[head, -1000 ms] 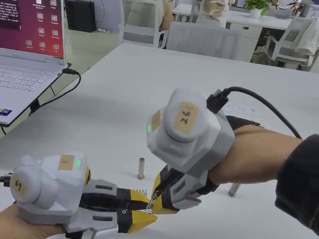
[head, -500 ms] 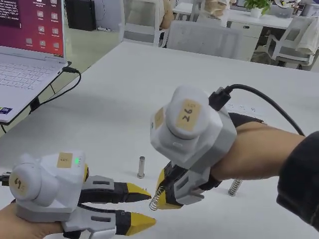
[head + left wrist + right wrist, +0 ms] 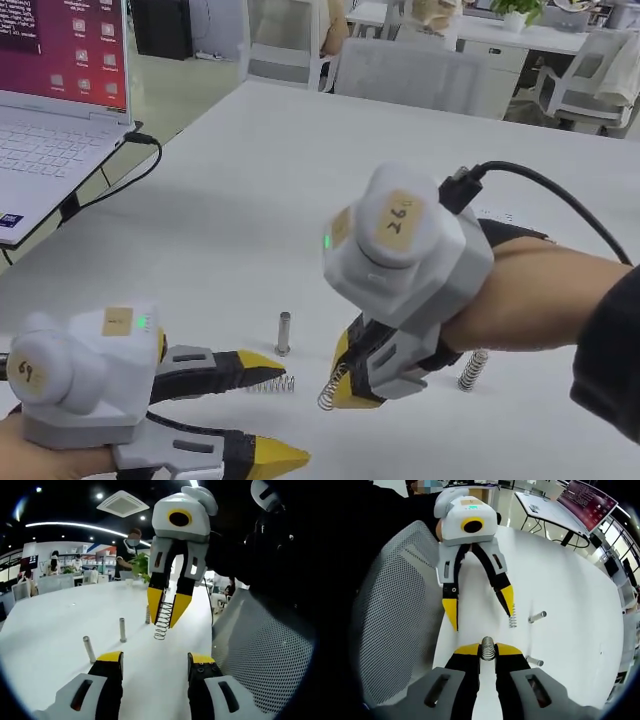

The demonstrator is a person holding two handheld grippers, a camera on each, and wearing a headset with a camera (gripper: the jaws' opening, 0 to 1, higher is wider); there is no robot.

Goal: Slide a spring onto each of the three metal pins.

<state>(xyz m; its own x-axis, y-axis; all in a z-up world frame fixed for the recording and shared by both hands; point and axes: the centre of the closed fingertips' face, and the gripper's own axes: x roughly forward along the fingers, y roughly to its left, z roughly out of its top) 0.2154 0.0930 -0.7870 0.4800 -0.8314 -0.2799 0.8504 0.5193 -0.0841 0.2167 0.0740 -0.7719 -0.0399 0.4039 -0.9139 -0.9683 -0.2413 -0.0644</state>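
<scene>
While I am clamping one coil spring (image 3: 163, 620) by its upper end between the closed jaws of my right gripper (image 3: 488, 654), its free end is pointing down toward the white table (image 3: 250, 190) and is not over any pin. I cannot tell whether that lower end is touching the surface.

A second spring (image 3: 272, 383) is lying flat on the table, just beside one jaw tip of my left gripper (image 3: 155, 658). That gripper's jaws are standing wide apart with nothing between them.

Two metal pins are standing upright and bare. The nearer pin (image 3: 122, 629) is sitting close to the held spring, and the other pin (image 3: 89, 649) is standing beside it, closer to my left gripper.

A third spring (image 3: 472, 369) is standing at a slight lean on the far side of my right gripper. I am judging that it is already sitting on the third pin, though anything inside the coil is hidden, so I am not certain.

By that reading I am about a third of the way through. One spring is seated at best, one is in my grip waiting to be lined up over a bare pin, and one on the table is waiting to be picked up. An open laptop (image 3: 50, 110) is sitting well apart at the table's far left.
</scene>
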